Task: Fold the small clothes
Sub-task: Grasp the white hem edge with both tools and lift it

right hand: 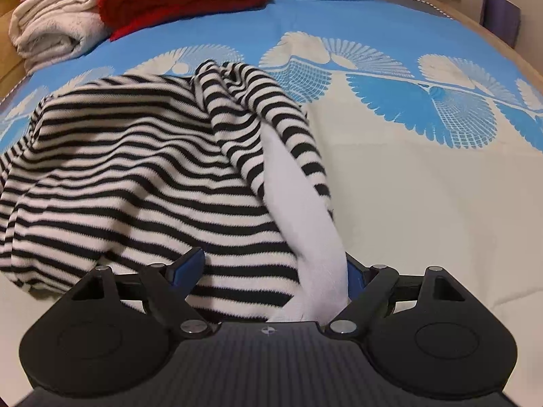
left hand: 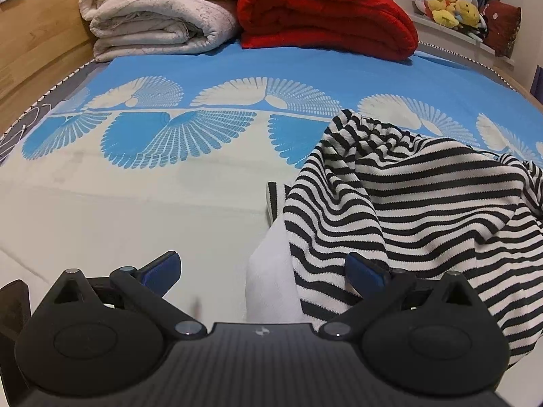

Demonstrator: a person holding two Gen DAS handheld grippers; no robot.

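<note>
Your black-and-white striped top [left hand: 407,203] lies crumpled and unfolded on the bed [left hand: 135,203], bunched into loose ridges. A plain white part [right hand: 305,220] of it shows along one edge, running down toward you from under a striped fold.

black-and-white striped garment [left hand: 424,203] on blue-and-cream sheet [left hand: 135,183]
red blanket [left hand: 325,17] at 12 o'clock, off-white blanket [left hand: 159,17] at 11.

The striped garment [left hand: 424,203] runs off the right edge; its white lining [right hand: 305,203] looks motion-blurred.
</note>
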